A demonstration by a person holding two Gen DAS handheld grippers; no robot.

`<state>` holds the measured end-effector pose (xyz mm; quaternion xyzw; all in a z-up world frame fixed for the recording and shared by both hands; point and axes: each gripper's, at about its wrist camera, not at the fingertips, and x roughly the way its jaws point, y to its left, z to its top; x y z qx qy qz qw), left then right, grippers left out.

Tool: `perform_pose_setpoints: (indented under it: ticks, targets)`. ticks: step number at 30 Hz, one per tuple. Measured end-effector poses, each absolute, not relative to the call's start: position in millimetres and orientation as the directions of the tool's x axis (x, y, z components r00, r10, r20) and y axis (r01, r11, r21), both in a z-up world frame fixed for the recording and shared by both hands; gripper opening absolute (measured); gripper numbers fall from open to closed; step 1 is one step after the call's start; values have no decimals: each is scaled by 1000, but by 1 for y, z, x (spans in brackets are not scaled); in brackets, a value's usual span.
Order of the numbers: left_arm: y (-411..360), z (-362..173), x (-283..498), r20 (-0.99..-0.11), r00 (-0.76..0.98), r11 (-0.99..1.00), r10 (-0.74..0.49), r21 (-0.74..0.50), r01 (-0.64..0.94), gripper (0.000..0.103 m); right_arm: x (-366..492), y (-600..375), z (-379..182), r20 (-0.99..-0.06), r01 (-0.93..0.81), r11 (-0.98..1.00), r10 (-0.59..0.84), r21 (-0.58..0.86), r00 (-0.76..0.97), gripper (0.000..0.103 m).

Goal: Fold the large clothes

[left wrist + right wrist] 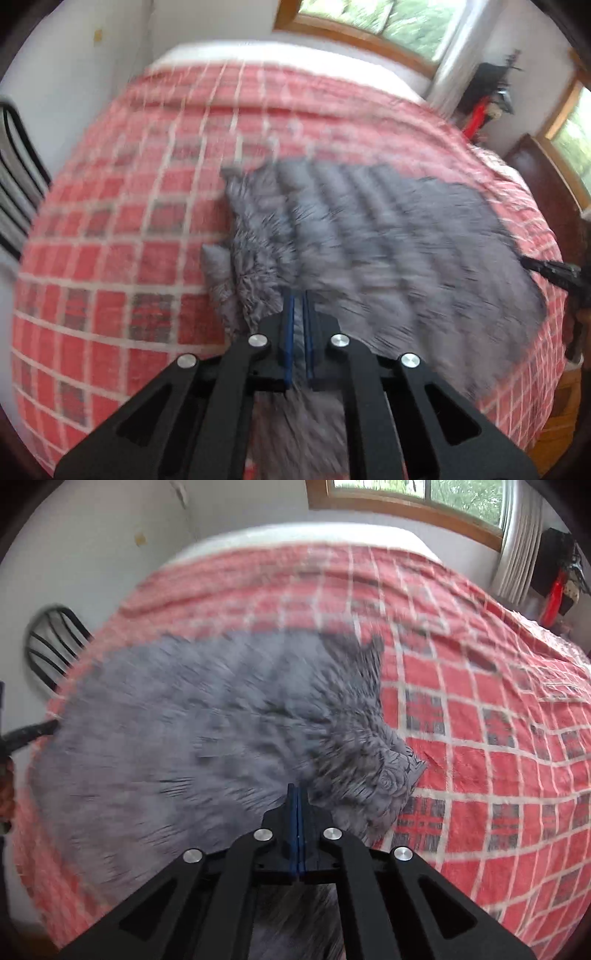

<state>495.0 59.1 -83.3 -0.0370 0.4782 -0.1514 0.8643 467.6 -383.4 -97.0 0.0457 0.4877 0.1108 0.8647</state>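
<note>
A large grey garment [388,236] with a dark floral print lies on the bed, blurred by motion. My left gripper [300,295] is shut on its near edge, with grey cloth pinched between the blue pads and hanging below. In the right wrist view the same garment [207,716] spreads to the left. My right gripper [297,788] is shut on its near edge, and cloth hangs under the jaws. The right gripper's black tip [550,271] shows at the left wrist view's right edge. The left gripper's tip [29,733] shows at the right wrist view's left edge.
The bed has a red plaid cover [122,236], also in the right wrist view [498,716]. A black chair [55,653] stands at the bed's left side by the wall. Windows [424,491] and a curtain are beyond. A dark wooden piece [546,192] stands at the right.
</note>
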Motion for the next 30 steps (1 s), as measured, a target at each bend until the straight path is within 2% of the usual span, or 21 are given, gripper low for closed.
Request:
perform_pose_setpoints:
  ticks: [4,7,9,11,15,17,20,23,26,30]
  targets:
    - [48,-67,444,-761,503,906,-410,-274,324,6,430,-367,-90,-809,-208,952,303,226,504,0]
    - [40,-99,436,-810,473,929,-347,-225,295,6,427,-358,-123,-851,-191,971,219,143,477,0]
    - [47,-131,443,-841,427,937,-333,-245,249,2,430,-361,-140,-862,-168,973,217,156,458,0]
    - [52,-140,444,-838,419,934,-350,-275,229,1,433,-364,-146,-865,-154,974,220,168,451,0]
    - [55,-113,427,-814,463,934,-351,-267,238,1,411,-367,-119,-837,-169,970,235,173,494,0]
    - [52,-89,402,-769,486,906,-415,-304,294,1,394,-364,-105,-815,-197,964,256,177,520,0]
    - [25,-84,383,-752,445,865,-487,-342,368,3,382,-350,-110,-814,-221,963,251,155,524,0]
    - [-1,-104,383,-793,427,881,-435,-276,384,3,390,-344,-135,-843,-201,974,196,107,500,0]
    - [-2,-136,399,-838,391,908,-380,-257,332,1,398,-346,-151,-860,-192,974,196,117,471,0]
    - [13,-133,398,-821,376,891,-430,-319,322,1,387,-341,-122,-833,-218,965,236,142,501,1]
